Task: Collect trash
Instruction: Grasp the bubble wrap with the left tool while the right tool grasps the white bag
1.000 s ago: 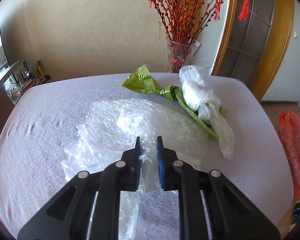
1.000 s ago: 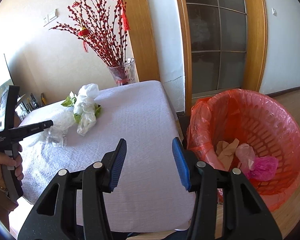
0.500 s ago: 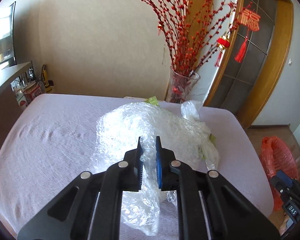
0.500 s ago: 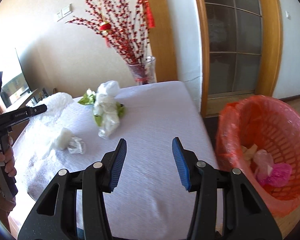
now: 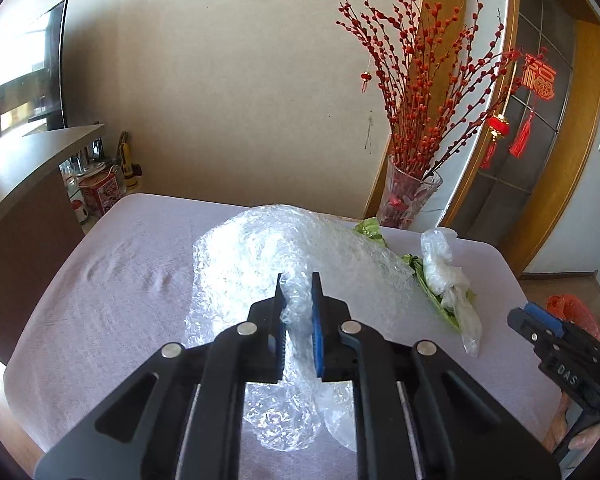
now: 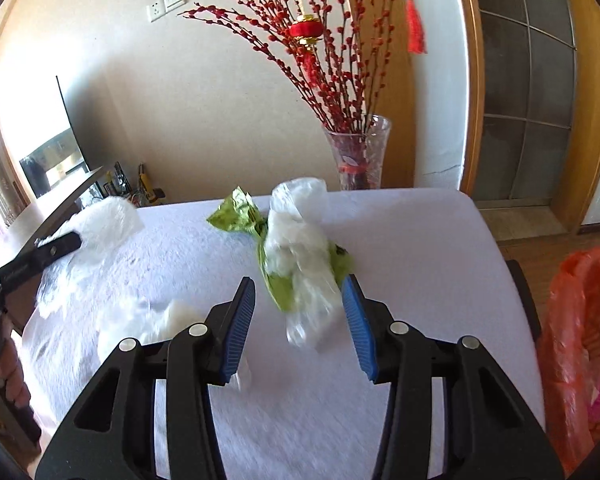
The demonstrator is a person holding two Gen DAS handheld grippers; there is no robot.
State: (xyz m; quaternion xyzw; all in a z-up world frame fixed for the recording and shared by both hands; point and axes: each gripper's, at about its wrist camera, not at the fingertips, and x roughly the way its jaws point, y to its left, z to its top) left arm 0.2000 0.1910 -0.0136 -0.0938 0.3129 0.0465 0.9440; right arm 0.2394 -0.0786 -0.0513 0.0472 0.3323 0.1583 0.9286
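The right gripper (image 6: 300,320) stands open; the green and white bag bundle (image 6: 300,256) lies lengthwise just ahead at frame centre; the left gripper (image 5: 297,320) clamps bubble wrap (image 5: 291,256).

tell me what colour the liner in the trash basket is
Orange-red, a thin plastic liner; the right wrist view shows it best.

White letters "DAS" stand on the right tool (image 5: 540,320) body.
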